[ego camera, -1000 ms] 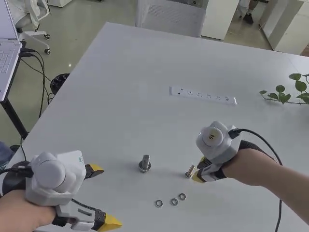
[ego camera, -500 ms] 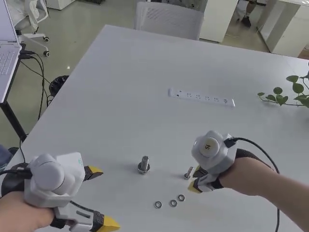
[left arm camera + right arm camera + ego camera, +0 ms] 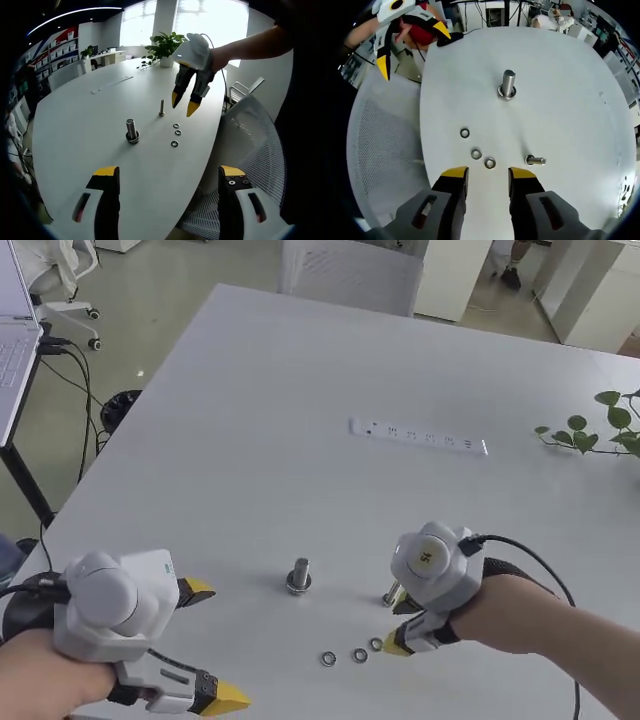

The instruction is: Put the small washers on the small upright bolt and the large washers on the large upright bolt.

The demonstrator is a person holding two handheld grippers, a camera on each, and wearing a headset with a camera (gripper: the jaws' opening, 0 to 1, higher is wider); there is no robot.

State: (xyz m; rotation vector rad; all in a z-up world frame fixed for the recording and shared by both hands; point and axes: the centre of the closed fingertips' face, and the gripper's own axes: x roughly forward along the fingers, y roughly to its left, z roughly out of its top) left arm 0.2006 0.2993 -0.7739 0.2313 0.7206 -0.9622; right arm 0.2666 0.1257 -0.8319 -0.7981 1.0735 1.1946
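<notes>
Three washers (image 3: 360, 655) lay flat in a short row on the counter (image 3: 250, 440). The nearest washer (image 3: 490, 162) sat just ahead of the right hand-held gripper (image 3: 488, 175), whose jaws stood partly apart and empty. The small bolt (image 3: 535, 160) stood upright just beside that washer, and the large bolt (image 3: 507, 84) stood farther on. The left hand-held gripper (image 3: 214, 645) hung wide open, holding nothing, well apart from the row. From where I stood, the right one looked far better placed to pick first.
</notes>
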